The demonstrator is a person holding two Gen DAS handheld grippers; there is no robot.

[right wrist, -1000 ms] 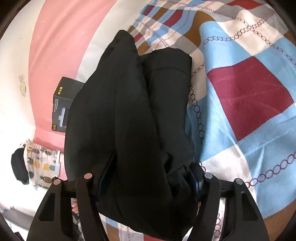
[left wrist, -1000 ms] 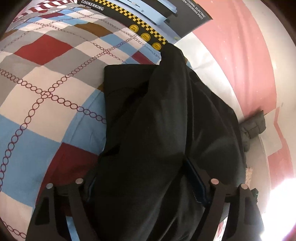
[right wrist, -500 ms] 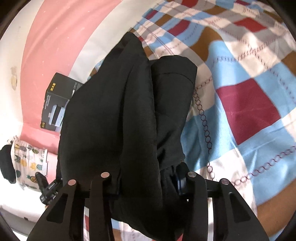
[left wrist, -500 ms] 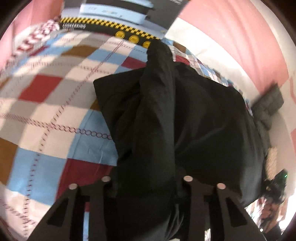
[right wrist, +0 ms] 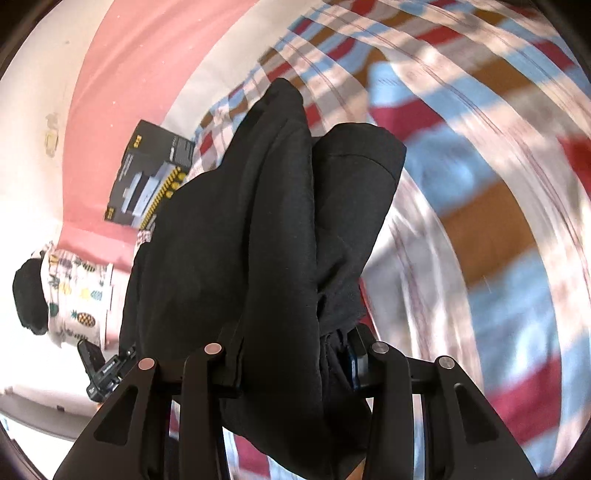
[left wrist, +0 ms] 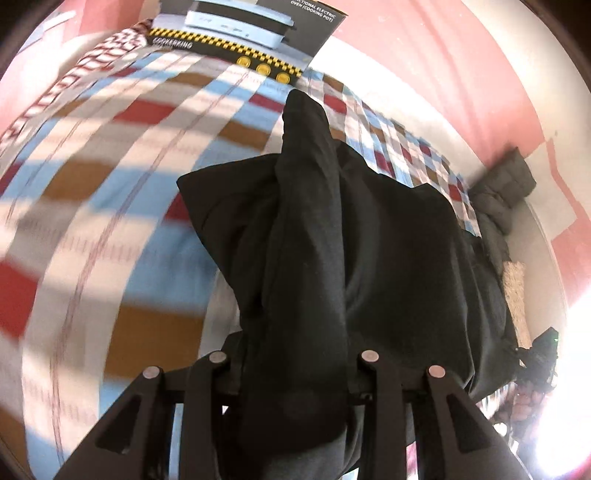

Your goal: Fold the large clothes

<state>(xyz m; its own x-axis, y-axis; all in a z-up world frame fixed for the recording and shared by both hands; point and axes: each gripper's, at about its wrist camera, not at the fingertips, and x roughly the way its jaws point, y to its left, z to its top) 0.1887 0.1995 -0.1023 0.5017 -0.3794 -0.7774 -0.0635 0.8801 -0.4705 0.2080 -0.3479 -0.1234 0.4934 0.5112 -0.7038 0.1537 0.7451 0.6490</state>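
Both jaws just closed: left hand-held gripper (left wrist: 295,373) and right hand-held gripper (right wrist: 295,365) now pinch the black garment (left wrist: 369,258), lifting it off the checked bedspread (left wrist: 129,206), fold can start.

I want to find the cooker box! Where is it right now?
The cooker box sits at the top of the left wrist view, at the far edge of the checked blanket, beyond the black garment.

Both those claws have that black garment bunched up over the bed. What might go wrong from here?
The black garment is bunched thickly in the left gripper and the right gripper, so layers might slip out unevenly. Its hanging folds could land creased on the checked bedspread, spoiling the fold.
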